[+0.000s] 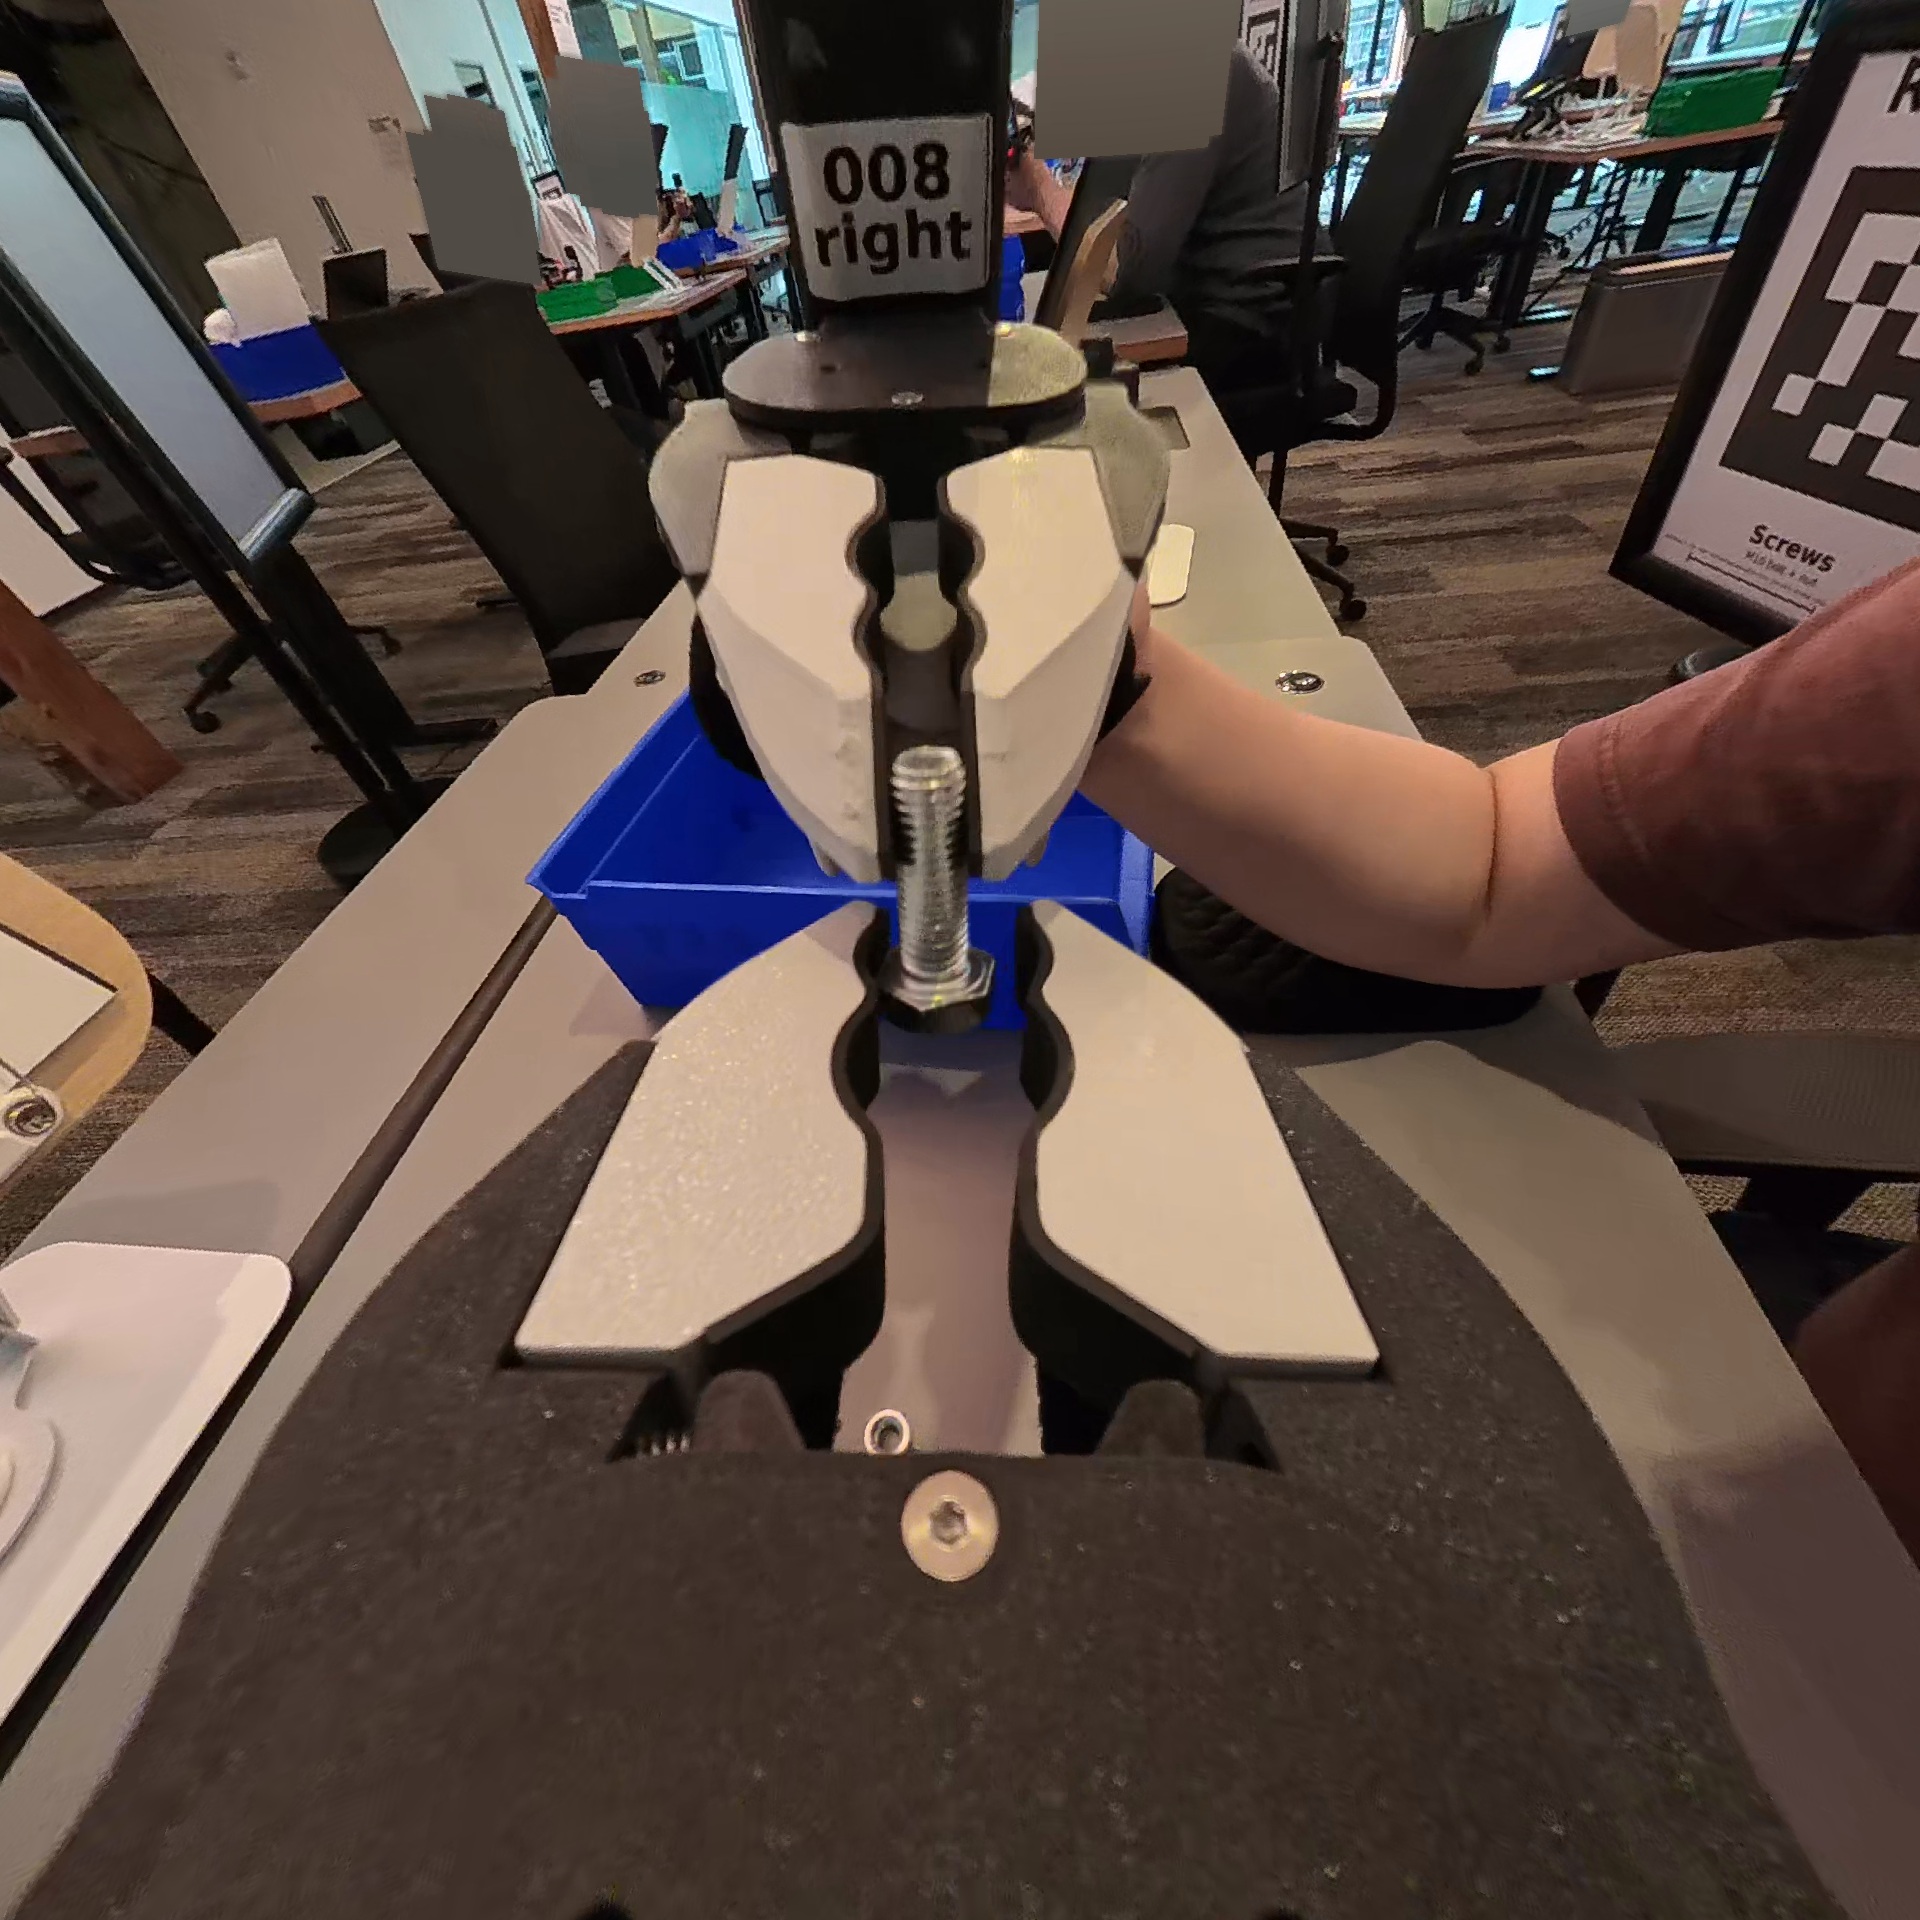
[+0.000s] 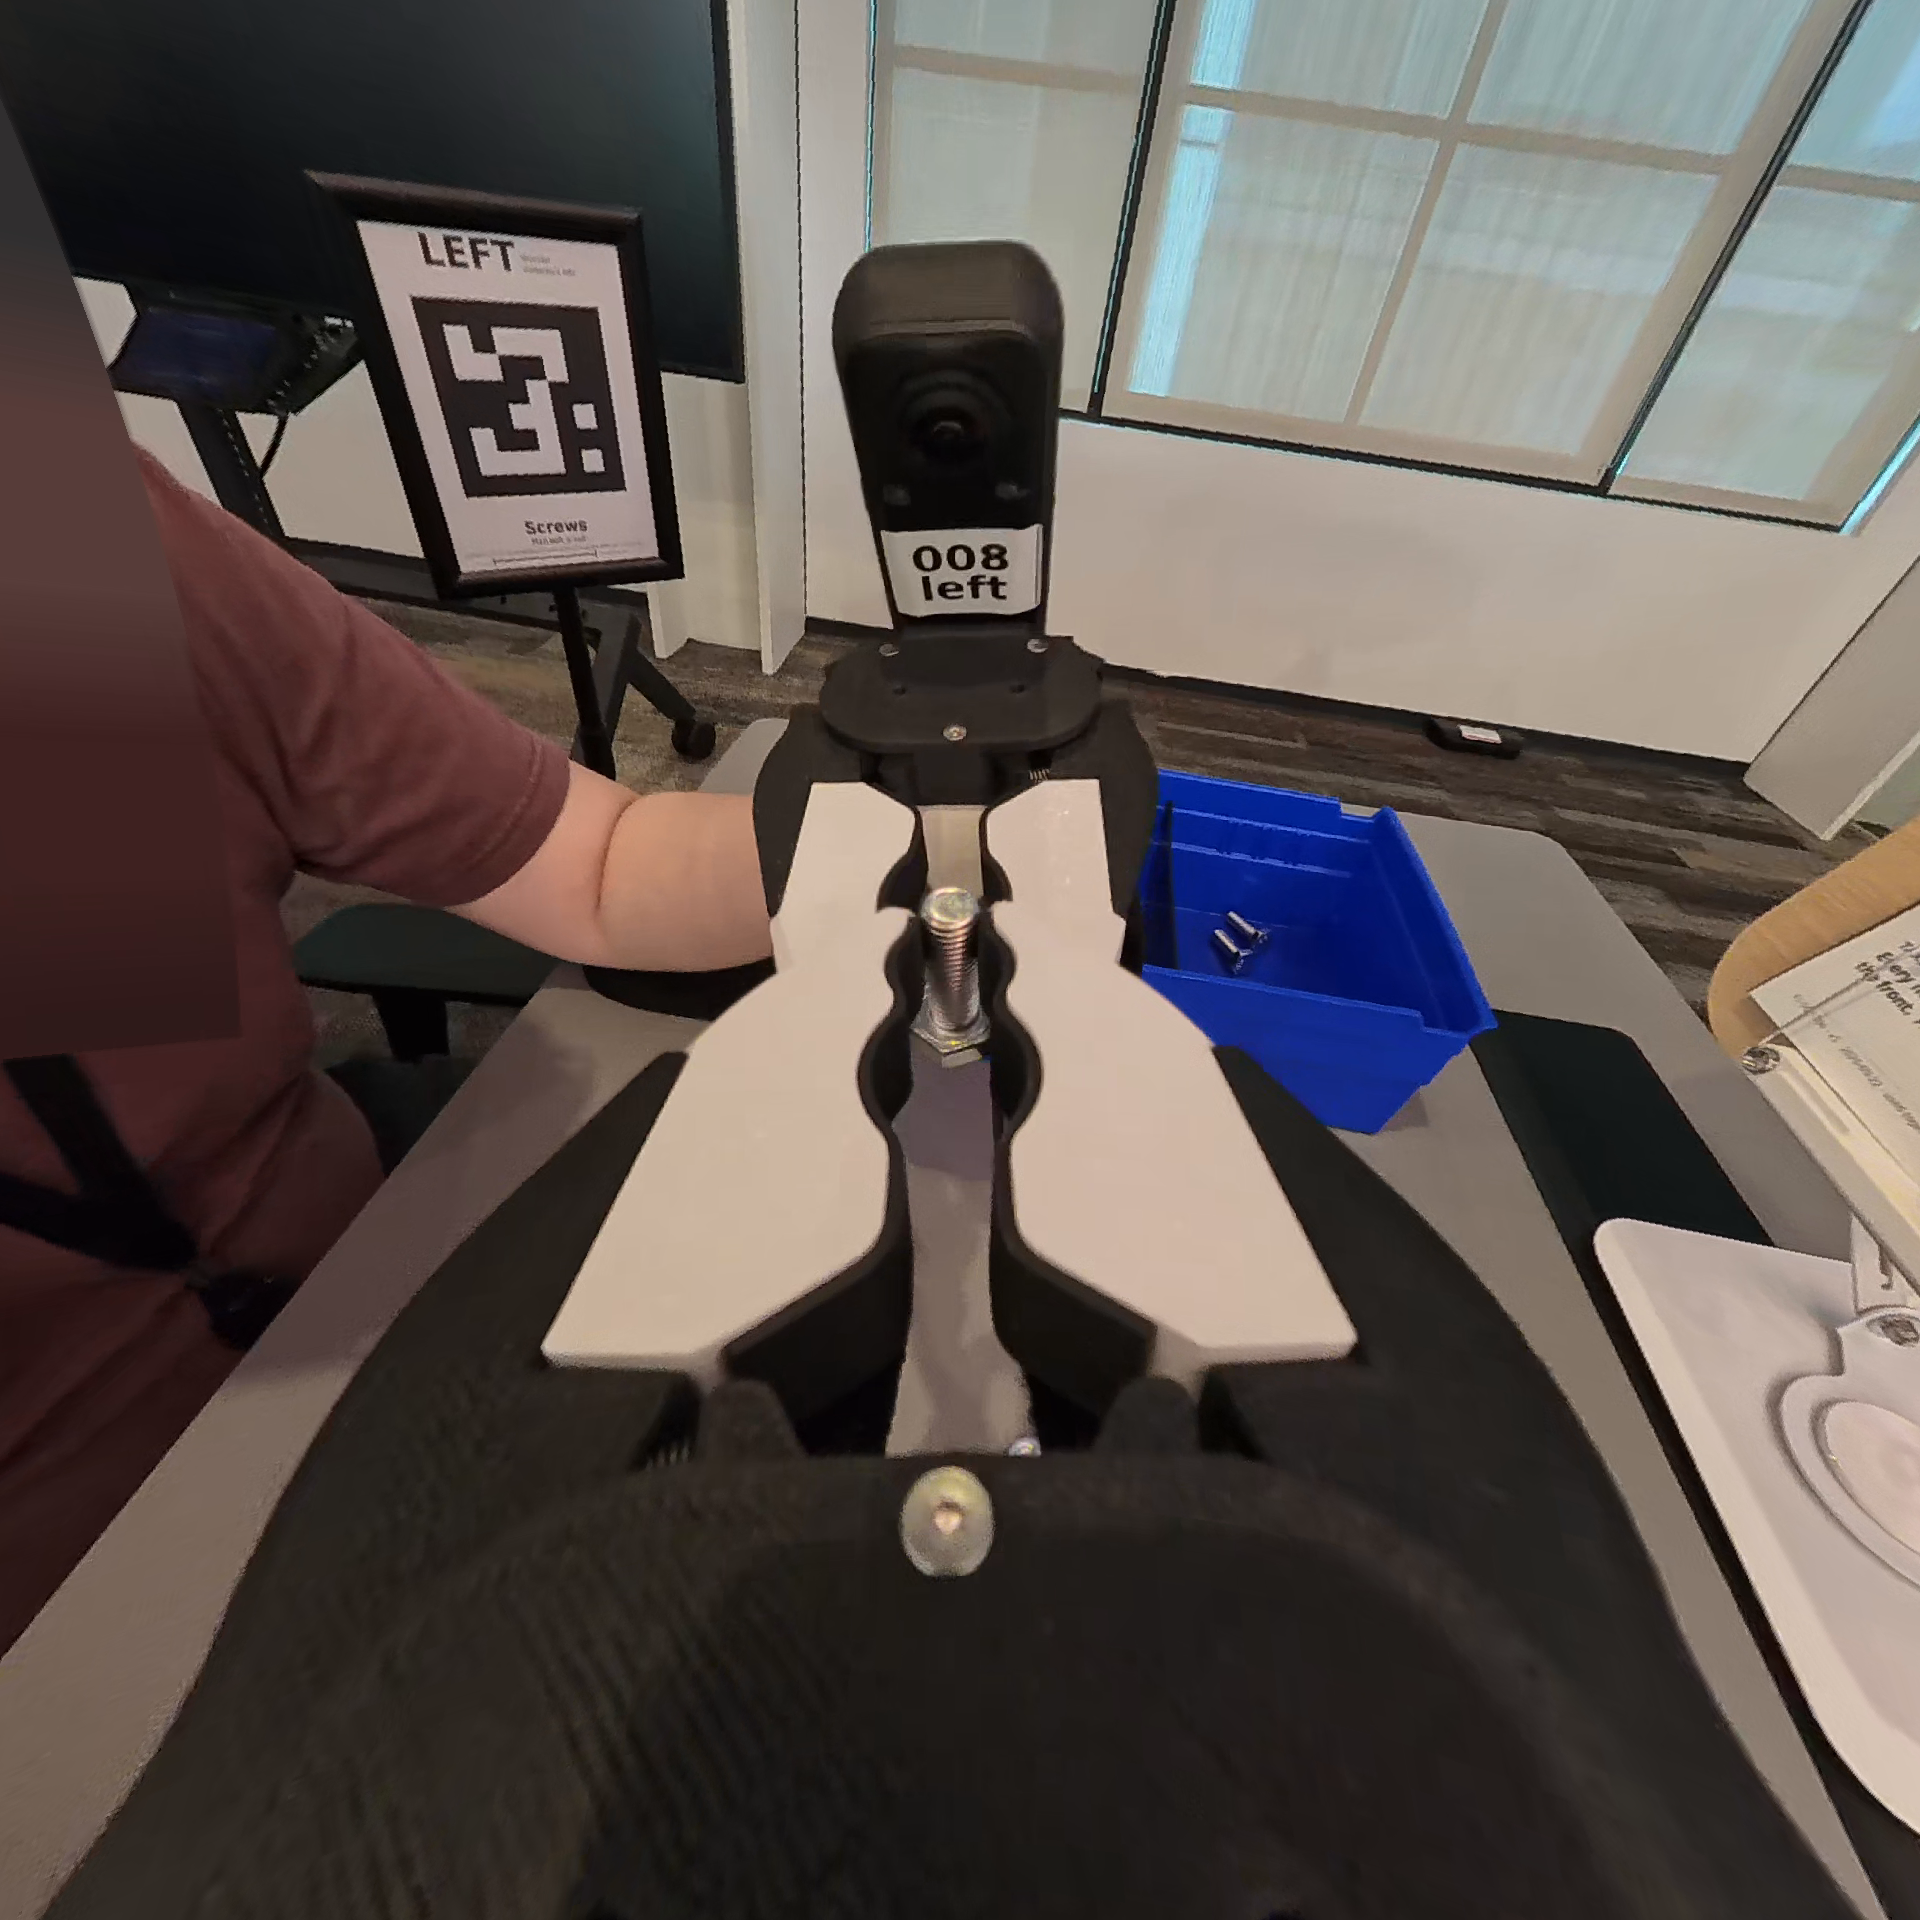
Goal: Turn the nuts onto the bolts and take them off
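Note:
A silver bolt hangs in the air between my two grippers, above the grey table. My left gripper is shut on the bolt's hex head, which sits in the notch near its fingertips. My right gripper faces it and is closed on the threaded end. In the right wrist view the bolt runs away from me. A hex nut on its near end sits in the notch of my right gripper. The left gripper holds the far end.
A blue bin stands just behind the grippers; in the right wrist view the bin holds two loose screws. A person's bare forearm reaches in from the side. A framed marker sign and a white tray flank the table. My hands' fingertips stand some 5 centimetres from each other.

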`<state>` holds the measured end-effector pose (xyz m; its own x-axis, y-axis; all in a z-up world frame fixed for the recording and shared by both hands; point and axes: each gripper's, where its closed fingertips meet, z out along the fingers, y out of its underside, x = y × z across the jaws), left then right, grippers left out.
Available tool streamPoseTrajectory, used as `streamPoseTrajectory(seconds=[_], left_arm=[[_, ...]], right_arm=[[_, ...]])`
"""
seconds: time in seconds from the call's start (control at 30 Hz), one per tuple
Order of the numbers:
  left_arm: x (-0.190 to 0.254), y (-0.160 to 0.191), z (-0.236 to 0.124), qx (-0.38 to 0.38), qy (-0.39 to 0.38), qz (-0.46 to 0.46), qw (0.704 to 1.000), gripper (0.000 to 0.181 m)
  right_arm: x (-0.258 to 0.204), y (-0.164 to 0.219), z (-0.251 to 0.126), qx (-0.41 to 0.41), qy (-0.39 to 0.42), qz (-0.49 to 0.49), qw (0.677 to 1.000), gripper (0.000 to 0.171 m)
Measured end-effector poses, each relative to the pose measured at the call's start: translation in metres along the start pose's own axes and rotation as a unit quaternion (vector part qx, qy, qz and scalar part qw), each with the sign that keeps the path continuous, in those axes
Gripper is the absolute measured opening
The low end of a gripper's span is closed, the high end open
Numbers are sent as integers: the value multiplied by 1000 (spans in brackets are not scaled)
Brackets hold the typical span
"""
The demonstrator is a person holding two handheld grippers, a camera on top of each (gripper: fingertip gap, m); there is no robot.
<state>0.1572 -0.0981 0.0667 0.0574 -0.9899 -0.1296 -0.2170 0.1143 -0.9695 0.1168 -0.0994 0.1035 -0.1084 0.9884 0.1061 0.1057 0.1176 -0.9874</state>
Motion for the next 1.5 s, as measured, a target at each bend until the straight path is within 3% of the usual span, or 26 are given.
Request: streamPoseTrajectory(seconds=[0.43, 0.53, 0.63, 0.7, 0.8, 0.93, 1.07, 1.17, 1.5], left_arm=[[-3, 1, -1, -8, -14, 19, 1000, 15], [-8, 1, -4, -7, -24, 22, 999, 15], [-22, 2, -14, -9, -54, 26, 998, 15], [-37, 1, -29, -14, -91, 28, 995, 15], [-69, 0, -68, -23, -167, 24, 985, 15], [-99, -3, -130, -17, -248, -3, 969, 15], [-108, -4, -178, -13, -287, -21, 958, 15], [-108, -4, -199, -12, -301, -23, 953, 15], [-96, -12, -215, 22, -263, -39, 964, 15]], right_arm=[[-1, -6, 2, 21, 0, -18, 1000, 11], [3, -20, -4, 64, 14, -6, 998, 28], [21, -25, -18, 71, 72, 21, 995, 29], [33, -4, -21, 6, 109, 42, 993, 29], [35, 57, -12, -170, 111, 65, 977, 26], [22, 142, 13, -381, 71, 38, 921, 25], [15, 206, 26, -513, 44, 22, 857, 25], [24, 232, 29, -555, 43, -26, 830, 24], [21, 247, 39, -567, -28, -35, 823, 24]])
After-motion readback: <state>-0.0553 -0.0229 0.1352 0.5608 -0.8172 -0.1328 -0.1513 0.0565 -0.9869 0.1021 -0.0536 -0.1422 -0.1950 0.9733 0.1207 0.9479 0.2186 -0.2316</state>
